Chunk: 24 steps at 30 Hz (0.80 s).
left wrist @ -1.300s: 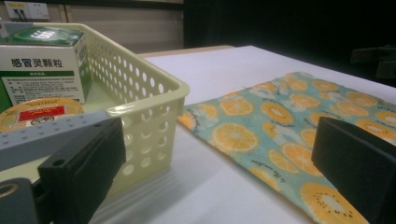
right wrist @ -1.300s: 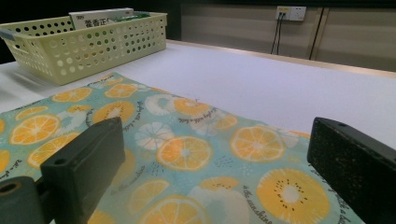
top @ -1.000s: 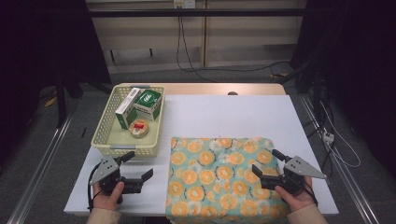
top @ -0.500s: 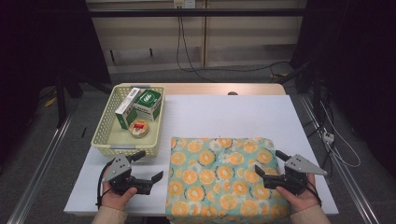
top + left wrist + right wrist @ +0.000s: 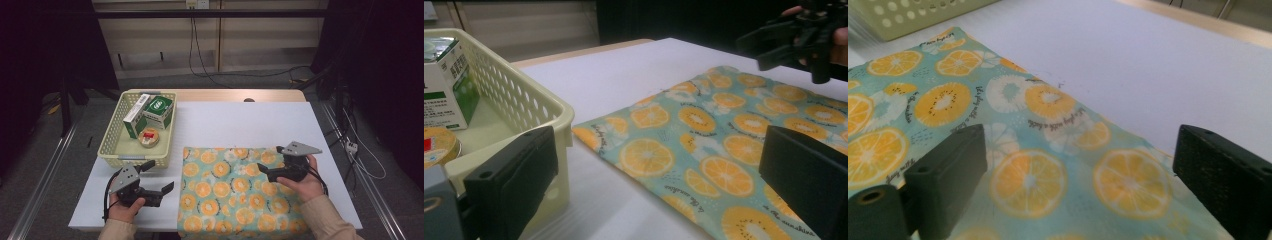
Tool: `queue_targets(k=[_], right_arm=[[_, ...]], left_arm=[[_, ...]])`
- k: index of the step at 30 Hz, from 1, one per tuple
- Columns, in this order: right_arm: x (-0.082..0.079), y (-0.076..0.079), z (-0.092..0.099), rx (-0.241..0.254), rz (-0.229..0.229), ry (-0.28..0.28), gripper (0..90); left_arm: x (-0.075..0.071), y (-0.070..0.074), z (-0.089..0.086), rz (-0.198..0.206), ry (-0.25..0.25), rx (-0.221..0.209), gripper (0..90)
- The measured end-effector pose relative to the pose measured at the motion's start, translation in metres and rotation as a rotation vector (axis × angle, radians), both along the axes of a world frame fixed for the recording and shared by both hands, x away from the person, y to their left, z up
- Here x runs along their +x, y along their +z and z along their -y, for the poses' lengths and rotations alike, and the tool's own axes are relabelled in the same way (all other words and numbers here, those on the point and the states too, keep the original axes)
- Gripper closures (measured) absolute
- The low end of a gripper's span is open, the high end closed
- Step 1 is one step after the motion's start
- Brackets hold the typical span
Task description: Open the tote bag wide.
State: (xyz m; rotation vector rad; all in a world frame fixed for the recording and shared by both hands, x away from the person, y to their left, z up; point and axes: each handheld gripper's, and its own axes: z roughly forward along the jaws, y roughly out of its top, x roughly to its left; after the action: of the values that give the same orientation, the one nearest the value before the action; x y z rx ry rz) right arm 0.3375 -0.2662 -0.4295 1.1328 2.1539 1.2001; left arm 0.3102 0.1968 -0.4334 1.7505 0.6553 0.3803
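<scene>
White, smooth tabletop (image 5: 240,122) carried a flat fruit-print cloth (image 5: 235,192) at 6 o'clock. Both the left gripper (image 5: 159,181) and right gripper (image 5: 264,168) had jaws released, near the perforated plastic basket (image 5: 112,150).

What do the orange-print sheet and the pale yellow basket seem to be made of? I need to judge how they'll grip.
The orange-print sheet looks like thin matte woven cloth, lying flat with soft edges. The basket looks like moulded, slightly glossy plastic, with regular punched holes and a thick rim.

dim room, beige wall panels (image 5: 165,42), grey floor (image 5: 45,160), trailing cables (image 5: 200,55)
</scene>
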Motion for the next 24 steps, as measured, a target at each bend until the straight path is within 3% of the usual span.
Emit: queue_targets(k=[3, 6, 9, 12, 16, 17, 20, 24], right_arm=[[0.025, -0.004, -0.015, -0.007, -0.04, 0.029, 10.1], [0.037, -0.006, -0.022, -0.001, -0.054, 0.05, 13.6], [0.056, -0.01, -0.038, -0.041, -0.074, 0.081, 16.3], [0.063, -0.012, -0.044, -0.045, -0.081, 0.097, 16.1], [0.072, -0.018, -0.053, -0.042, -0.111, 0.109, 15.2], [0.075, -0.021, -0.057, -0.061, -0.12, 0.114, 14.8], [0.079, -0.023, -0.06, -0.05, -0.136, 0.124, 14.8], [0.083, -0.032, -0.062, -0.102, -0.161, 0.149, 17.0]], left_arm=[[0.0, 0.0, -0.002, 0.007, 0.001, 0.003, 2.2], [0.0, 0.0, -0.005, 0.007, 0.002, -0.002, 2.2], [0.001, 0.001, -0.009, 0.009, 0.007, -0.005, 2.2], [0.002, -0.001, -0.011, 0.006, 0.005, -0.014, 2.2], [0.005, -0.005, -0.015, -0.001, 0.012, 0.005, 2.2], [0.005, -0.005, -0.016, -0.003, 0.019, -0.007, 2.4], [0.004, -0.002, -0.017, 0.0, 0.019, -0.02, 2.4], [0.003, -0.002, -0.018, -0.002, 0.018, -0.024, 2.2]])
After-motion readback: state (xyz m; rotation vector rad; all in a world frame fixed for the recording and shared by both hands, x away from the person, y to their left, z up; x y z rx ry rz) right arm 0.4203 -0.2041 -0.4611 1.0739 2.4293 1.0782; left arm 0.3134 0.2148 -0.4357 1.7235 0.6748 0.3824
